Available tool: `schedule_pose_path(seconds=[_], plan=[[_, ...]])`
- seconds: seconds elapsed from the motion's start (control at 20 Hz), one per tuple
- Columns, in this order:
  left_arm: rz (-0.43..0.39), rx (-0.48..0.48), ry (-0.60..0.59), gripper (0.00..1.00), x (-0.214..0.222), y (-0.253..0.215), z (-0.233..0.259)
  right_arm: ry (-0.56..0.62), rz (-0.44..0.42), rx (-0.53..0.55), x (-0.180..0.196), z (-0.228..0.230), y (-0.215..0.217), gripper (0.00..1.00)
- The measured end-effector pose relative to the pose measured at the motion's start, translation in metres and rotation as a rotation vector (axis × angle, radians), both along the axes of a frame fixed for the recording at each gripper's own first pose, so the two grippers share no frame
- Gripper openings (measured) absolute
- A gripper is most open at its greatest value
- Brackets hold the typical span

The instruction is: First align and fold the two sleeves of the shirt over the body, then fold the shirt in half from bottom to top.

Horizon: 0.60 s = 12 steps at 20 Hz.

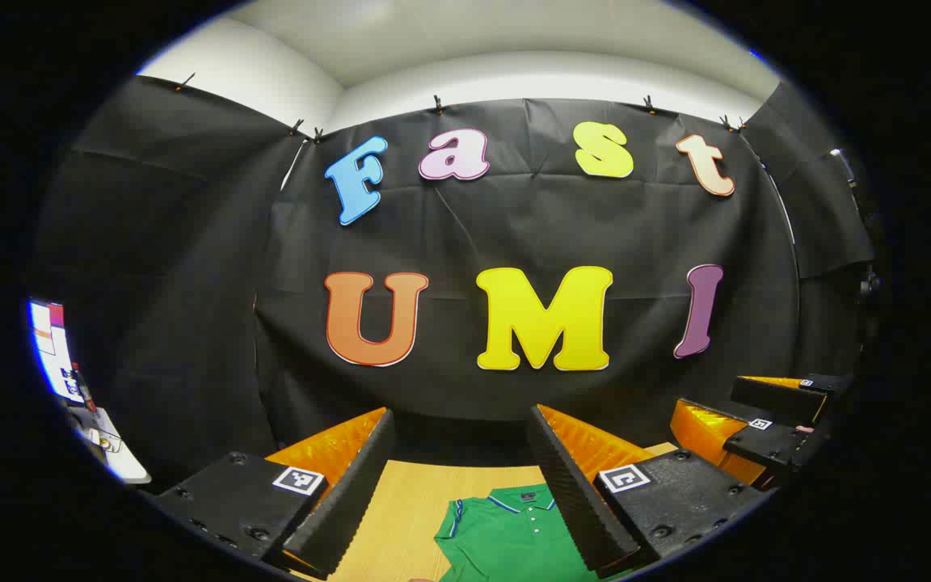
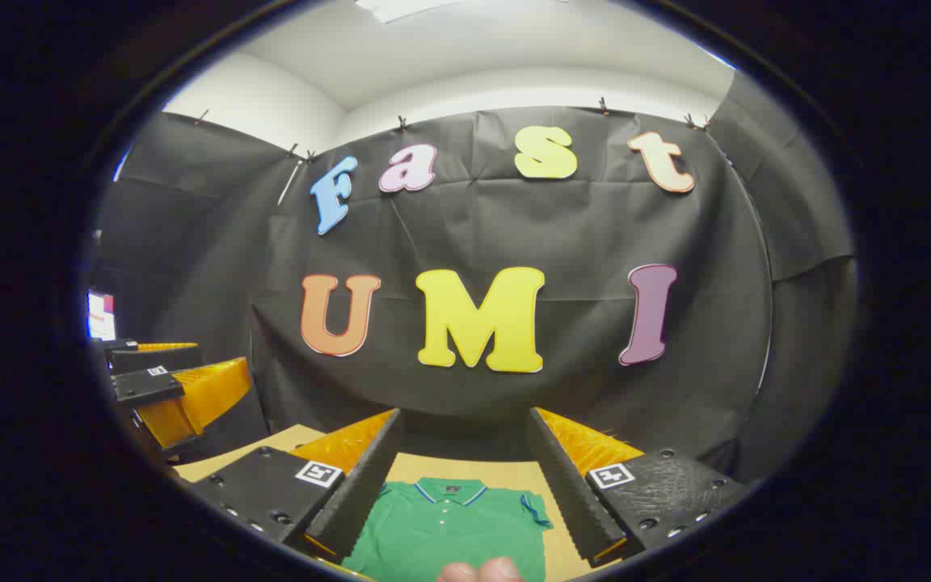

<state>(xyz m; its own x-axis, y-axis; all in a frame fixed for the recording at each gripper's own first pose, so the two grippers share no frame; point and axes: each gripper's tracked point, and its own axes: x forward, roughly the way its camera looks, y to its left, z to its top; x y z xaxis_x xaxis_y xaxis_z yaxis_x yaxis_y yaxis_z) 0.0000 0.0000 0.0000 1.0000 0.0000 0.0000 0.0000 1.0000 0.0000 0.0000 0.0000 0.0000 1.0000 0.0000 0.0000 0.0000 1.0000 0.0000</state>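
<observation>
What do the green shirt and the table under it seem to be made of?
The green shirt looks like soft matte knit cloth, probably polo fabric: it has a striped ribbed collar and a small button placket. The table looks like light wood or wood-look laminate, smooth, with faint straight grain lines; which one I cannot tell.

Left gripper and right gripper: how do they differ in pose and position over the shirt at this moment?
The left gripper frames the green polo shirt's collar and one sleeve, off to one side; the right gripper frames the collar centrally, with both shoulders between its fingers. In the right gripper view the left gripper sits at the left edge; in the left gripper view the right gripper sits at the right edge. Both are open, raised above the wooden table, holding nothing.
</observation>
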Motion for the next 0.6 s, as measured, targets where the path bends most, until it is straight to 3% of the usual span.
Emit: schedule_pose_path(seconds=[0.35,0.6], plan=[[-0.03,-0.01,0.001,1.0,0.006,-0.01,-0.004,0.036,0.01,-0.005,0.007,-0.009,-0.003,0.95],[-0.063,-0.008,0.025,1.0,0.011,-0.026,-0.017,0.043,-0.03,-0.004,0.008,-0.01,-0.022,0.96]])
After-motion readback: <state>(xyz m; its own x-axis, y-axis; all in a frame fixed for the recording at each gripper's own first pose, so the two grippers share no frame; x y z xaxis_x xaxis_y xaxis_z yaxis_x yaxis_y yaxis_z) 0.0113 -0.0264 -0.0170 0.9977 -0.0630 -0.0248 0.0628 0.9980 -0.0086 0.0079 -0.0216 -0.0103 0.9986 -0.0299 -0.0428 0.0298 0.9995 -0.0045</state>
